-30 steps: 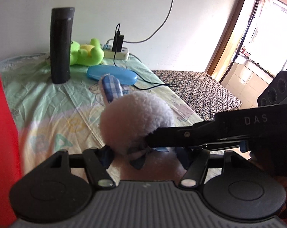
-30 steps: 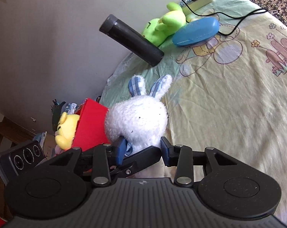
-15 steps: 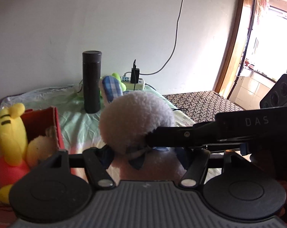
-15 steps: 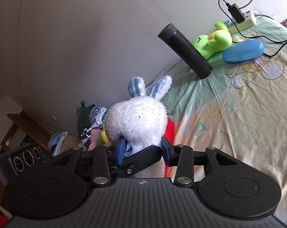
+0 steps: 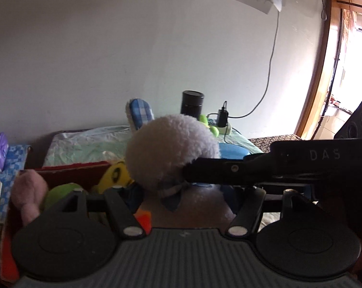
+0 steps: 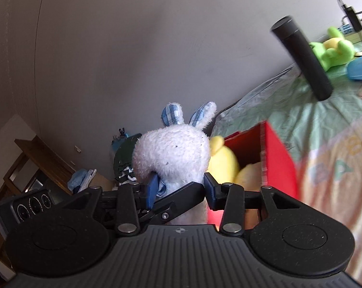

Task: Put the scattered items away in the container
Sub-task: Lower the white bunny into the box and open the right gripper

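We hold the white bunny [image 6: 171, 153] pinched in both grippers [image 6: 179, 189] above the red box [image 6: 276, 160], already toy-filled, while the frog [image 6: 332, 48] and case [image 6: 360, 68] beyond wait.

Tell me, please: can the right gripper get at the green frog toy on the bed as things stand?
Probably not: the right gripper is shut on the white rabbit plush, so it has no free grip. The green frog toy lies unobstructed beyond the black flask.

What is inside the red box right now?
Left wrist view: the red box holds a pink plush, a green one and a yellow one. The white bunny, gripped by both grippers, and the left gripper hide the rest and the bottom.
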The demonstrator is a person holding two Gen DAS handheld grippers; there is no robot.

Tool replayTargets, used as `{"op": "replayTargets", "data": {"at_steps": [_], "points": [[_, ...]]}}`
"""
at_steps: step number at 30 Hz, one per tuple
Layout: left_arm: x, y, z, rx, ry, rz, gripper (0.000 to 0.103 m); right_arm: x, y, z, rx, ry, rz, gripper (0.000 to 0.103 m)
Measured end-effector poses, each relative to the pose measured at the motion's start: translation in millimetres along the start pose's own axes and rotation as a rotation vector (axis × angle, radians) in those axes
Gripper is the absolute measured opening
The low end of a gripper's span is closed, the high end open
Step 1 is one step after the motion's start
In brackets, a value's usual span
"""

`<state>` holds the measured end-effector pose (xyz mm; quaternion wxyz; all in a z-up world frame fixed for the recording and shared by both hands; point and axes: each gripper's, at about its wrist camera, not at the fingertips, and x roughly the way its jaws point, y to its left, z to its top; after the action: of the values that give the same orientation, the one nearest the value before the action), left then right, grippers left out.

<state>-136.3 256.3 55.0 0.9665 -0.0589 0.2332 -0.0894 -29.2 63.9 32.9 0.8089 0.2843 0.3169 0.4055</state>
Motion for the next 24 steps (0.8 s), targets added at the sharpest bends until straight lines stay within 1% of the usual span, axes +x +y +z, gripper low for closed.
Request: {"op": "replayTargets", "data": {"at_steps": [3, 5, 10, 13, 15, 16, 18, 20, 22, 24], "points": [[-2, 31, -3, -0.024, 0.016, 0.014, 0.070, 30, 15, -8, -0.029, 0.014, -0.006, 0.044], [1, 50, -7, -0.044, 0.043, 0.010, 0.070, 47, 20, -14, -0.040, 0.022, -0.033, 0.044], [14, 76, -18, -0.078, 0.092, -0.010, 0.070, 72, 20, -26, -0.041, 0.050, -0.098, 0.044], [28, 80, -24, -0.059, 0.129, -0.015, 0.072, 82, 26, -33, -0.121, 0.055, -0.177, 0.042], [30, 80, -27, -0.032, 0.123, -0.016, 0.073, 85, 29, -38, -0.162, 0.050, -0.213, 0.044], [31, 79, -28, -0.024, 0.122, -0.024, 0.077, 84, 29, -39, -0.169, 0.041, -0.220, 0.045], [35, 77, -28, -0.014, 0.125, -0.048, 0.084, 84, 24, -37, -0.156, 0.039, -0.218, 0.046], [35, 72, -30, 0.013, 0.121, -0.055, 0.089, 83, 16, -34, -0.100, 0.046, -0.208, 0.046], [33, 68, -31, 0.035, 0.123, -0.065, 0.096, 80, 12, -32, -0.050, 0.055, -0.193, 0.046], [30, 67, -30, 0.027, 0.126, -0.068, 0.096, 73, 13, -33, -0.024, 0.062, -0.183, 0.048]]}}
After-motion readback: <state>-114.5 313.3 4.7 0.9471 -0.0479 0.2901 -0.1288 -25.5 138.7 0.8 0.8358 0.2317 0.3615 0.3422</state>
